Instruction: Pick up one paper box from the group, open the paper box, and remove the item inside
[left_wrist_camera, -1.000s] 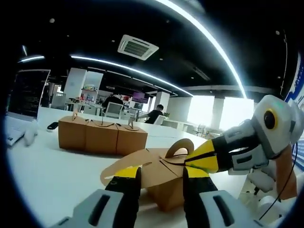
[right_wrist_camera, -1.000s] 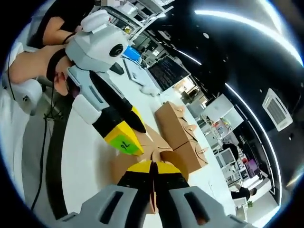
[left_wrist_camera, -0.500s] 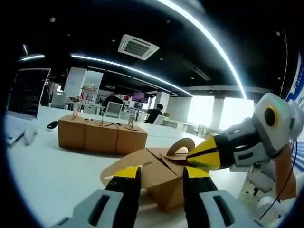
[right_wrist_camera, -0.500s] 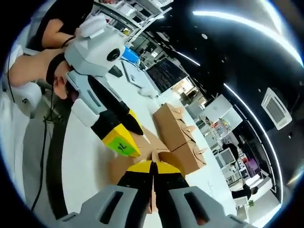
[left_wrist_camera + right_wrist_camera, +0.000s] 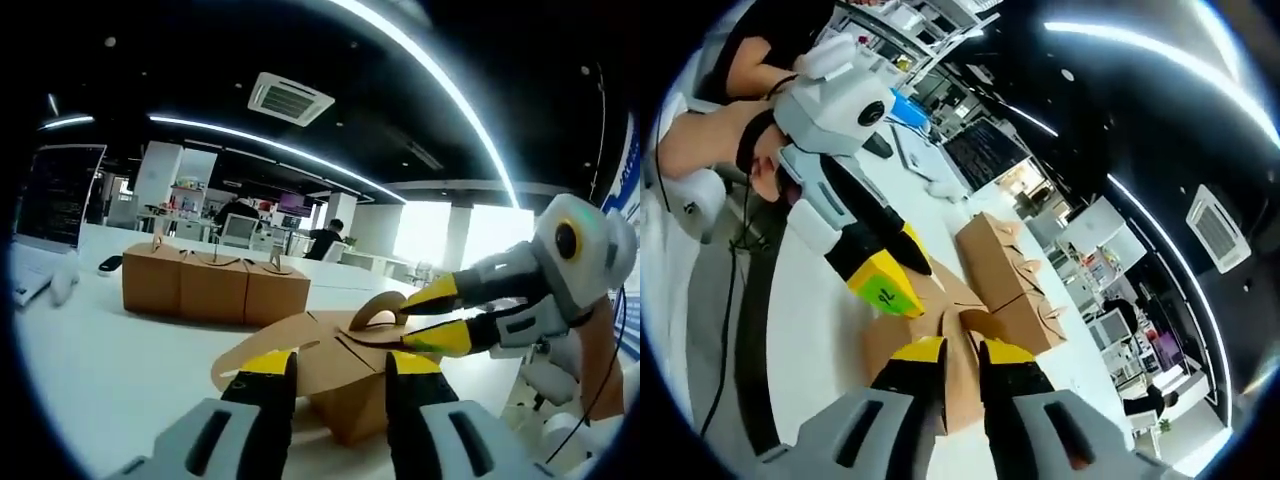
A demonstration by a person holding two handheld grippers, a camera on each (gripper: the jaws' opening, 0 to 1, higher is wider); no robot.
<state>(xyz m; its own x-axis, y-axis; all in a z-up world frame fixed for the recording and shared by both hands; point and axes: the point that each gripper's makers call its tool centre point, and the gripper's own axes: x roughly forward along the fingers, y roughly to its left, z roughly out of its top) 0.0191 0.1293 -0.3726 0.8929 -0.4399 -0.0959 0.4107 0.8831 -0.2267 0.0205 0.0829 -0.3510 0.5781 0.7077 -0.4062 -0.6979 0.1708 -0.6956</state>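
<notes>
So the box (image 5: 340, 385) sits on the table (image 5: 110, 370) right between the left gripper (image 5: 338, 378) fingers, which look clamped on its sides, I'd guess to pin it down while the top gets worked. The right gripper (image 5: 425, 318) comes in from 3 o'clock, fingers apart around a raised flap (image 5: 378, 305), probably lined up to pull it open. The other boxes (image 5: 213, 287) wait in a row at 10 o'clock.
</notes>
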